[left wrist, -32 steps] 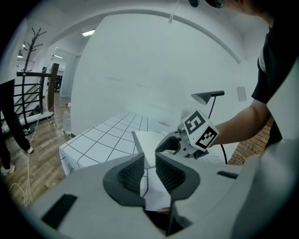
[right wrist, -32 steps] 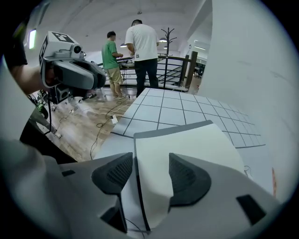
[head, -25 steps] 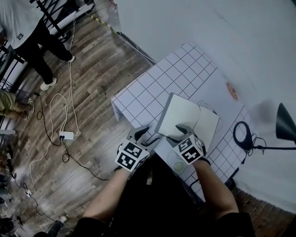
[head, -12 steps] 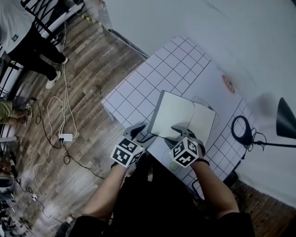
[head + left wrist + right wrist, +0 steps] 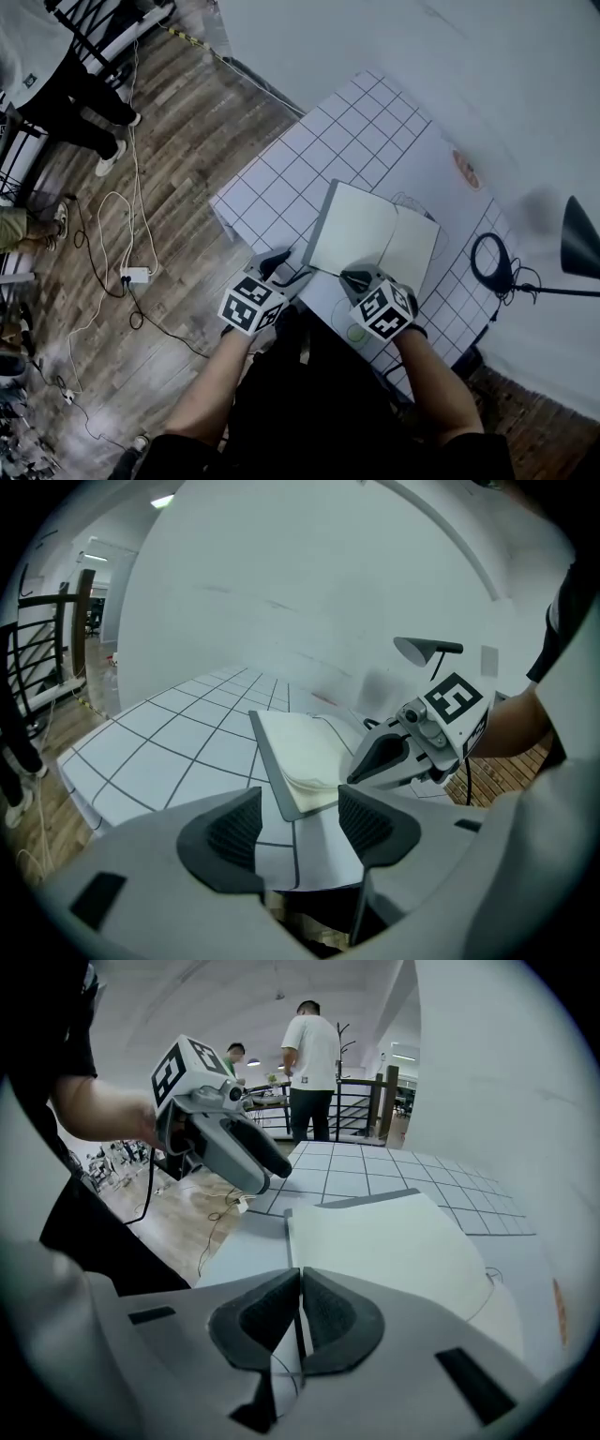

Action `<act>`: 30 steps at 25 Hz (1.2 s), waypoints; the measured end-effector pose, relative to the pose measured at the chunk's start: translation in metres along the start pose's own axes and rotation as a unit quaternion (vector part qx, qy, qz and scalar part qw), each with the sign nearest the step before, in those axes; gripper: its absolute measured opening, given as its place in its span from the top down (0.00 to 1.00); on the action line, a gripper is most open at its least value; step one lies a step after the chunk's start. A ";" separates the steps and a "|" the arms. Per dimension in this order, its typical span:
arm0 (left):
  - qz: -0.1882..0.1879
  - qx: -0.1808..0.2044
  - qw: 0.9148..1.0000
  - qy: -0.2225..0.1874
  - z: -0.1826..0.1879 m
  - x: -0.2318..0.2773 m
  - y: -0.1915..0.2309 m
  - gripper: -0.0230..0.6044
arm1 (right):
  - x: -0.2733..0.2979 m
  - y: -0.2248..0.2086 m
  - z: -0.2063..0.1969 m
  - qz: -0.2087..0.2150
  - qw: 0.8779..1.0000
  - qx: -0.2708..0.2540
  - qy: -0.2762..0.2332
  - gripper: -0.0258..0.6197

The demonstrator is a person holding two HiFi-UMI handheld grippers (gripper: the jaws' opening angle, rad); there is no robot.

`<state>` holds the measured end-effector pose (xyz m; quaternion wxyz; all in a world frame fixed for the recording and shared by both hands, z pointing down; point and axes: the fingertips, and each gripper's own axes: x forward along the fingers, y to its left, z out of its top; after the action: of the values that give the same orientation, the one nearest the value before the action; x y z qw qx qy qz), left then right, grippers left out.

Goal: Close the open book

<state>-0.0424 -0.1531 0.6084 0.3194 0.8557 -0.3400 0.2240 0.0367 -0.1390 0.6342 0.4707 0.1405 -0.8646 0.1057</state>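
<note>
1. The open book [image 5: 375, 234] lies on the gridded table [image 5: 309, 169] near the middle of the head view. Its pale pages face up and its spine crease runs roughly from 1 o'clock to 7 o'clock.
2. The right gripper [image 5: 354, 278] sits at the book's 6 o'clock edge. In its own view the jaws [image 5: 300, 1279] are clenched on a thin near edge of the book [image 5: 394, 1251]. Whether that edge is one page or several cannot be told.
3. The left gripper [image 5: 281, 265] is just beside the book's 8 o'clock corner. In its own view the jaws [image 5: 298, 819] are spread and grasp nothing, and the book's grey-edged corner [image 5: 300, 752] lies ahead of the gap.
4. Each gripper shows in the other's view: the right one [image 5: 412, 747] at 3 o'clock and the left one [image 5: 225, 1152] at 10 o'clock.
5. A black lamp [image 5: 577, 248] stands at the head view's 3 o'clock edge, with a cable coil [image 5: 492, 267] near it on the table.
6. A person [image 5: 56, 75] stands on the wooden floor [image 5: 169, 141] at 10 o'clock.
</note>
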 end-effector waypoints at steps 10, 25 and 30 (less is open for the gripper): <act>-0.025 0.011 1.000 0.003 -0.009 -0.006 -0.025 0.58 | -0.039 -0.016 0.005 -0.070 0.993 0.079 -0.059 0.95; -0.065 0.055 0.996 0.025 -0.011 0.003 -0.058 0.58 | -0.106 -0.039 -0.091 -0.236 0.939 0.241 -0.064 0.96; -0.058 0.051 0.997 0.029 -0.018 0.000 -0.054 0.58 | -0.065 -0.021 -0.055 -0.186 0.970 0.149 -0.053 0.67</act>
<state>-0.0062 -0.1105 0.6000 0.2976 0.8824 -0.2683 0.2465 0.1207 -0.1323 0.6096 0.4092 0.3726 -0.8217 0.1365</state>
